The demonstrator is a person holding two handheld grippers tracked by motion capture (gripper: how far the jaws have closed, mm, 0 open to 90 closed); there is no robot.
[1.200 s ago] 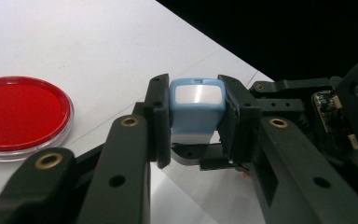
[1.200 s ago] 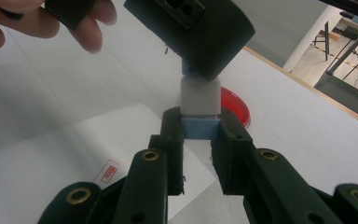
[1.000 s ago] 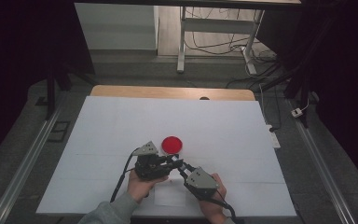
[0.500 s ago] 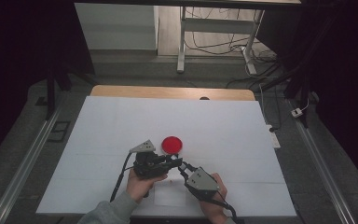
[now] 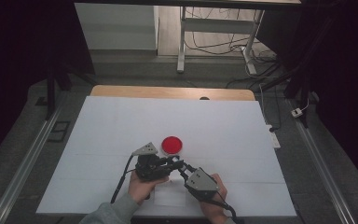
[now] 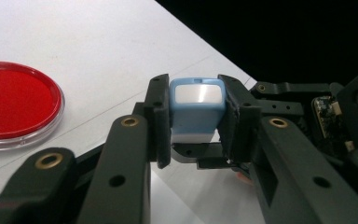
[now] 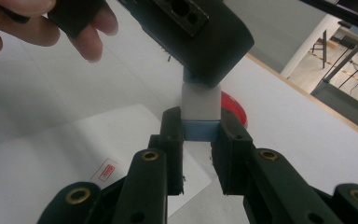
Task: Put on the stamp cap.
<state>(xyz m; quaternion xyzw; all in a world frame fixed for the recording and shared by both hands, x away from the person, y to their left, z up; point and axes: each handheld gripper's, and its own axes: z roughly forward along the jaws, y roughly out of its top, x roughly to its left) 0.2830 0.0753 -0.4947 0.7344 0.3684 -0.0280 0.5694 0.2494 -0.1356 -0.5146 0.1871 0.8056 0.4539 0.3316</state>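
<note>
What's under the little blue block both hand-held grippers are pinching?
The blue block is held off the white table. Beneath it lies a white sheet bearing a small red label; the jaws hide the block's underside.

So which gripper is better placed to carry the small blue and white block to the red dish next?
Probably the left gripper: its jaws clamp the blue and white block, and the red dish lies just beside it. The right gripper pinches only the block's end.

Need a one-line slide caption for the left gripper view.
Left gripper clamps a small blue-and-white block beside a red dish.
</note>
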